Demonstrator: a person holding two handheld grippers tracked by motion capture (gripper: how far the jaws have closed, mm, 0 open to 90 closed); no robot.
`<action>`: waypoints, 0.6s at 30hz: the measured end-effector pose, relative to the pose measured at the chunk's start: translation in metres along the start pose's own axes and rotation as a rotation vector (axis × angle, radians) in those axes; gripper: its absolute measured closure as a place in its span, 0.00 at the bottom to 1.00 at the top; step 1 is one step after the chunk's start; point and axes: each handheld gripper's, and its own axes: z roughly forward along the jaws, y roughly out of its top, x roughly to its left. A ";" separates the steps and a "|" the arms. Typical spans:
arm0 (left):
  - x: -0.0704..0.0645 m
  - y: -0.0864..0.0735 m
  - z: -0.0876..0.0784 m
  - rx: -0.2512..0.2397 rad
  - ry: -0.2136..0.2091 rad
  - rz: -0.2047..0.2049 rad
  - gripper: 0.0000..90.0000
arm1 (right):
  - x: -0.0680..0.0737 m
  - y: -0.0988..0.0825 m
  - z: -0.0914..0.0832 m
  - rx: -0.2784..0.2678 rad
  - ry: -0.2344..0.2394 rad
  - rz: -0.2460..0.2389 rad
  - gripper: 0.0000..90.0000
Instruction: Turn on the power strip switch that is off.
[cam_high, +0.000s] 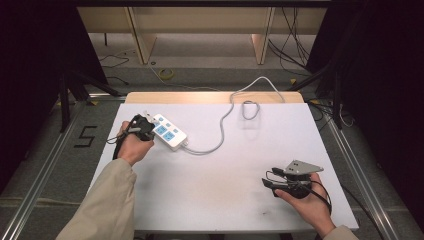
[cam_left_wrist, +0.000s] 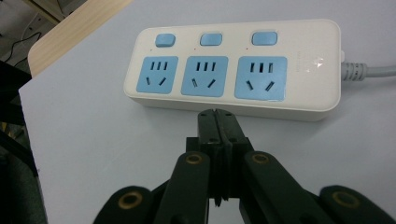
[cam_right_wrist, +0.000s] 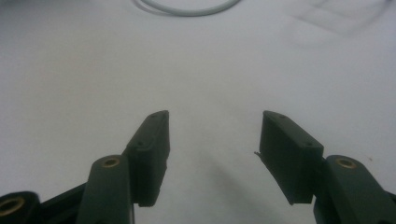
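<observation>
Blue sockets (cam_left_wrist: 206, 76): three; switches: three

Lab recording booth, black curtains (cam_high: 395, 100), metal rails (cam_high: 45, 165), floor cables (cam_high: 295, 45)

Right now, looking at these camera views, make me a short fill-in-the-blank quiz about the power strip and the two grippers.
1. The power strip has ____ blue sockets in a row.
2. The left gripper has its jaws ____ in front of the strip's long side.
3. The right gripper has its jaws ____, with only the white table between them.
4. Each socket has its own blue ____ beside it.

Missing words: three; shut; open; switch
</observation>
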 end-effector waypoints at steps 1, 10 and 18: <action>0.000 0.001 0.001 0.000 0.000 0.002 1.00 | 0.000 0.000 0.000 -0.001 0.000 -0.002 0.48; 0.005 0.006 0.003 -0.002 0.004 0.019 1.00 | 0.000 0.000 0.000 -0.002 -0.001 -0.004 0.48; 0.014 0.012 0.006 -0.013 0.001 0.026 1.00 | -0.001 0.000 0.000 -0.001 -0.004 -0.003 0.48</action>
